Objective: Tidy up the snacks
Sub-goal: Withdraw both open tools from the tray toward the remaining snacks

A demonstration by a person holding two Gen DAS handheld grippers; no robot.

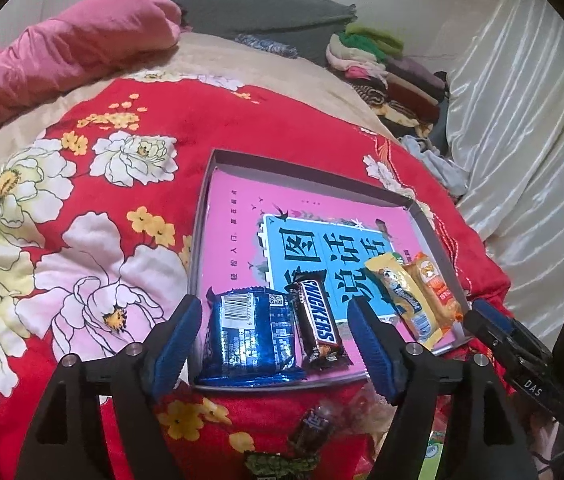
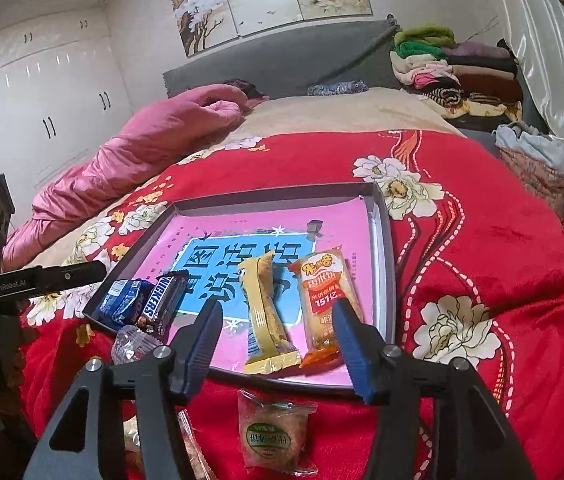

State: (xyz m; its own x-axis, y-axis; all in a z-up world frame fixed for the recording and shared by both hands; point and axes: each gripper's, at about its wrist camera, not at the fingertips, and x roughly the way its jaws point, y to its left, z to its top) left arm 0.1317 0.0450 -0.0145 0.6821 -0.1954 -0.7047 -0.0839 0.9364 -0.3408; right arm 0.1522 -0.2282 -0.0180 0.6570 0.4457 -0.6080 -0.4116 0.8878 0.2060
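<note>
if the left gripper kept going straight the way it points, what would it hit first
Probably the blue packet and the Snickers beside it in the tray; both lie between the open left gripper's fingers. Depth is hard to judge.

**Lighting and image quality, both wrist views**

Indoor light, soft and even; no hard shadows on the red quilt (image 1: 130,128). Glare streaks on satin curtain (image 1: 521,128) at right and on glossy wardrobe doors (image 2: 42,92) at left. Foil wrappers show small specular spots. Strong fisheye bend w/ dark vignette at corners. Centre sharp, print legible. Near-lens bottom edge soft; wrapped sweets (image 1: 313,432) there blurred. Colours saturated, slight compression noise.
</note>
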